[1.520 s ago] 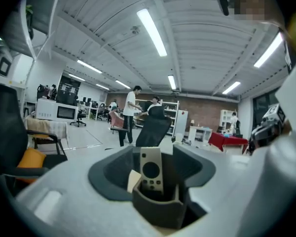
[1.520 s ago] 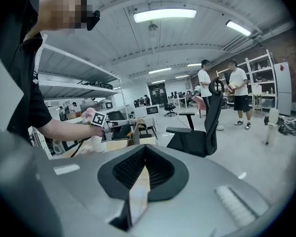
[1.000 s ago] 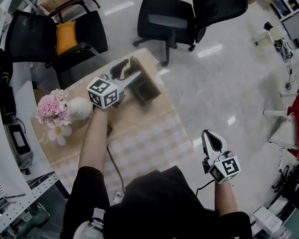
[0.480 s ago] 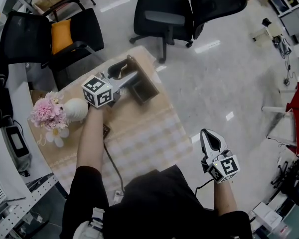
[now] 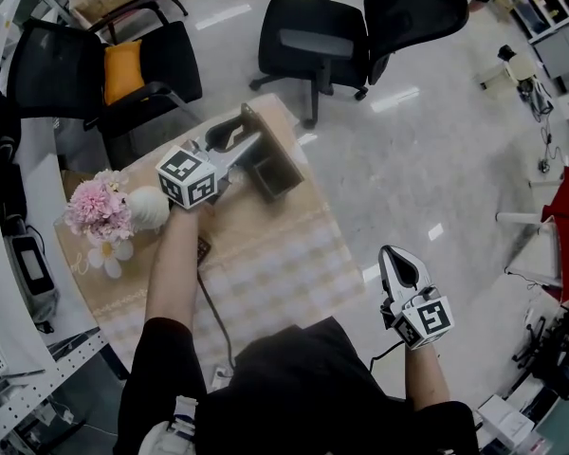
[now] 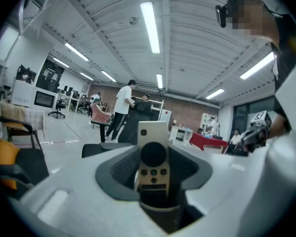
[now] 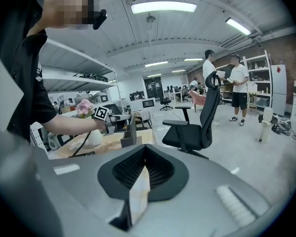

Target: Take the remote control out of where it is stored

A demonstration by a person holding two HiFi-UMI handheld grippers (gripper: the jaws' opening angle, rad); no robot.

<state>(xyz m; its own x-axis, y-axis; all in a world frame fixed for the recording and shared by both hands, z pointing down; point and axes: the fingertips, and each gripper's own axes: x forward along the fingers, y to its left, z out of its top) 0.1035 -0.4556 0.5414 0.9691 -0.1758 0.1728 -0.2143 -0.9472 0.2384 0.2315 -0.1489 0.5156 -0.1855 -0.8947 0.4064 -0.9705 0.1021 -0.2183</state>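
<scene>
The remote control (image 6: 153, 152), pale with a black round pad and small buttons, stands upright in a dark desk holder (image 5: 277, 167) at the table's far end. My left gripper (image 6: 153, 167) reaches almost level into the holder (image 7: 129, 132). Its jaws have just been closing, and the dark pads now lie against the remote's two sides. In the head view the left gripper (image 5: 239, 140) covers the remote. My right gripper (image 5: 398, 265) hangs off the table's right side over the floor. The right gripper (image 7: 140, 181) is shut with nothing between its pads.
The table (image 5: 275, 263) has a checked cloth. A pink flower bunch (image 5: 97, 207) and a white round vase (image 5: 152, 207) stand at its left, with a black cable (image 5: 218, 320) nearby. Black office chairs (image 5: 318, 41) stand beyond, one with an orange cushion (image 5: 123, 69). People stand far back (image 7: 239, 90).
The left gripper's jaws have drawn in around the remote. Both hands have stayed in place.
</scene>
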